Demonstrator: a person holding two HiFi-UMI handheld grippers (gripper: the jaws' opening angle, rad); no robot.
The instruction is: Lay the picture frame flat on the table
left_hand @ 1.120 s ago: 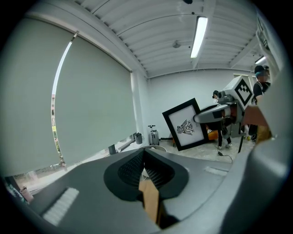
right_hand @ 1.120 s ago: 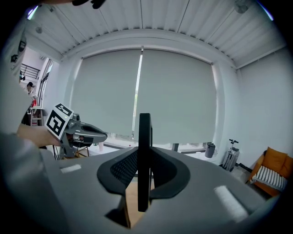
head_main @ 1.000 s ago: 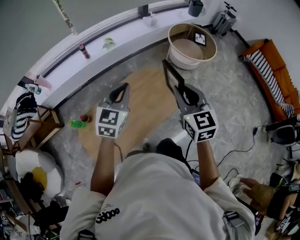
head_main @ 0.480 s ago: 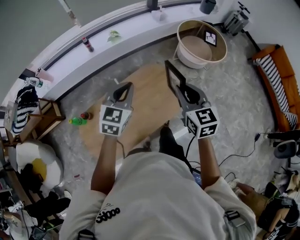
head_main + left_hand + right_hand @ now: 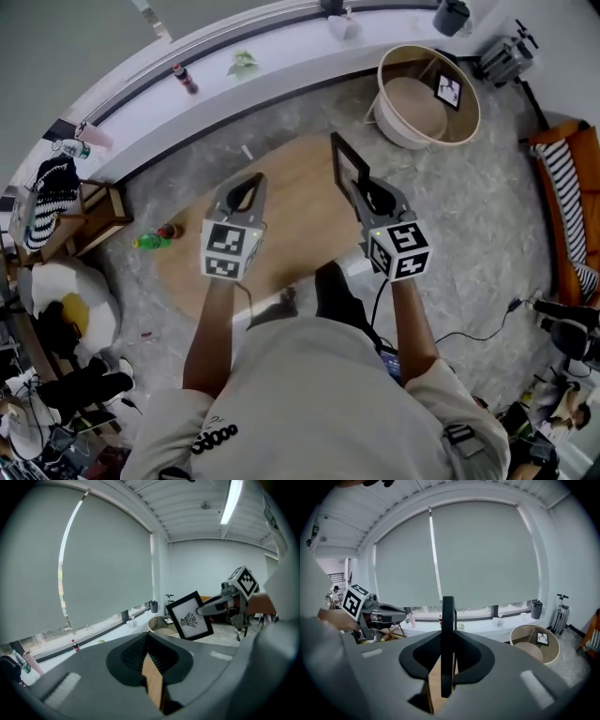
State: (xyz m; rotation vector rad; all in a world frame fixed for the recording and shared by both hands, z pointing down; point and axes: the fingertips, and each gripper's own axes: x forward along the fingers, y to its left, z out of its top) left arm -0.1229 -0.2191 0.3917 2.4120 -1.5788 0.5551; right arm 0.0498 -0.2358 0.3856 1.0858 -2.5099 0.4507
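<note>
A black picture frame (image 5: 345, 169) stands upright in the air over the oval wooden table (image 5: 281, 234). My right gripper (image 5: 361, 195) is shut on its lower edge. The right gripper view shows the frame (image 5: 448, 616) edge-on between the pads of my right gripper (image 5: 448, 637). In the left gripper view its white picture with a black drawing (image 5: 190, 617) faces me. My left gripper (image 5: 246, 185) hovers over the table's left half, jaws together with nothing between them, and in its own view only table wood shows under the left gripper (image 5: 147, 637).
A round wooden tub (image 5: 469, 122) with a small framed picture inside stands on the floor at the far right. A green bottle (image 5: 150, 242) lies on the floor left of the table. A white window ledge (image 5: 216, 56) runs along the back, and an orange sofa (image 5: 572, 197) stands at right.
The head view has shifted, so the table lies more squarely under both grippers. The right gripper still holds the frame upright, and the left gripper stays beside it.
</note>
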